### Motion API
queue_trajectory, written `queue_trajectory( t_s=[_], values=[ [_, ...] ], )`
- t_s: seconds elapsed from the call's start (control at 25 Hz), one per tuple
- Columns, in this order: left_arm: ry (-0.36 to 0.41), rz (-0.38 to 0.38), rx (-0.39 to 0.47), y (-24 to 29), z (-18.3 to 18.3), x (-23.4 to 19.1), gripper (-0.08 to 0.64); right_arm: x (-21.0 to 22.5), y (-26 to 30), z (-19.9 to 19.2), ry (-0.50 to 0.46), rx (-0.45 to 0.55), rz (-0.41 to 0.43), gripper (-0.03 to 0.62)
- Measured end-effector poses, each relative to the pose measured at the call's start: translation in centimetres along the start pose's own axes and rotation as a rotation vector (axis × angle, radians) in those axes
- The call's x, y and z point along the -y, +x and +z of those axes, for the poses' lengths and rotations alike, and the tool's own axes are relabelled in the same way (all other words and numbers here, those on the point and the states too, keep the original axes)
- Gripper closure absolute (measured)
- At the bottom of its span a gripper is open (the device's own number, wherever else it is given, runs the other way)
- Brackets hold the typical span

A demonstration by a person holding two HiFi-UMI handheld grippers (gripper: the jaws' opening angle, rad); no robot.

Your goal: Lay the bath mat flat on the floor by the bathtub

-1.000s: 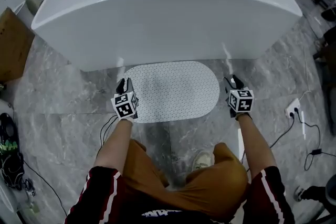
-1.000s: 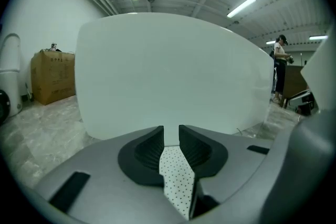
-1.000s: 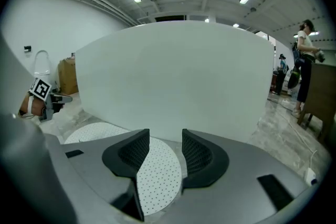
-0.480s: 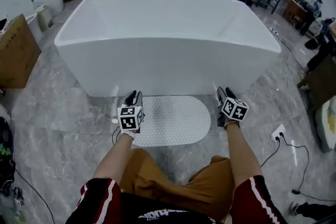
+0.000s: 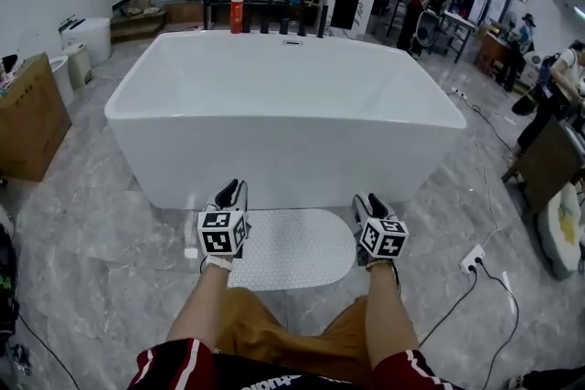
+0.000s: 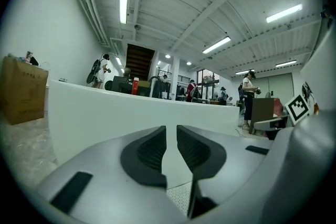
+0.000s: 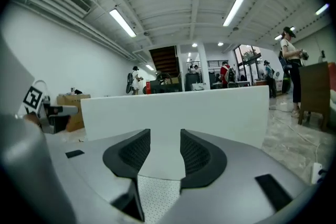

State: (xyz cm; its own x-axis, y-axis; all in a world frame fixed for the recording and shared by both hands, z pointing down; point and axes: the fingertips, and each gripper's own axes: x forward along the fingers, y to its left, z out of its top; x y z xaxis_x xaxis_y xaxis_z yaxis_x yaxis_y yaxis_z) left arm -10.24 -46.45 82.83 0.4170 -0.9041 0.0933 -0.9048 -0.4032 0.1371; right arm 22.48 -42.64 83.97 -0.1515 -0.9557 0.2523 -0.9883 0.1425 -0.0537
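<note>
The white dotted bath mat (image 5: 292,251) lies flat on the marble floor against the front wall of the white bathtub (image 5: 283,132). My left gripper (image 5: 233,187) hovers over the mat's left end, its jaws only a narrow gap apart with nothing between them. My right gripper (image 5: 367,199) hangs above the mat's right end, jaws wide and empty. In the left gripper view the left gripper (image 6: 171,147) faces the tub wall (image 6: 105,118), with a strip of mat (image 6: 181,196) below. The right gripper (image 7: 165,149) also faces the tub (image 7: 173,107), with the mat (image 7: 155,196) beneath.
A cardboard box (image 5: 27,114) stands at the left. A wall-plug block with a black cable (image 5: 473,262) lies on the floor at the right. A red bottle (image 5: 237,12) stands behind the tub. Several people and some furniture fill the far room.
Both grippers have lifted off the mat's ends and drawn a little closer together. The head view has tipped up, taking in the whole tub and the room. The mat has stayed flat.
</note>
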Motion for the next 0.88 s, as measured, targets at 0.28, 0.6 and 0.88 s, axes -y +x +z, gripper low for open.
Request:
queue_trajectory(
  t_s=[0.28,0.6,0.88],
  values=[
    [0.011,0.003,0.052,-1.9,2.5,1.5,0.492,-3.0,0.3,0.3,-0.070,0.009,0.102,0.399],
    [0.088,0.013,0.060,0.3,7.4,5.6,0.497,-1.3,0.3,0.8,-0.108,0.016,0.098,0.399],
    [0.117,-0.021,0.061,-1.3,18.7,9.1,0.500,1.0,-6.2,11.5,-0.086,0.088,0.095,0.438]
  ],
)
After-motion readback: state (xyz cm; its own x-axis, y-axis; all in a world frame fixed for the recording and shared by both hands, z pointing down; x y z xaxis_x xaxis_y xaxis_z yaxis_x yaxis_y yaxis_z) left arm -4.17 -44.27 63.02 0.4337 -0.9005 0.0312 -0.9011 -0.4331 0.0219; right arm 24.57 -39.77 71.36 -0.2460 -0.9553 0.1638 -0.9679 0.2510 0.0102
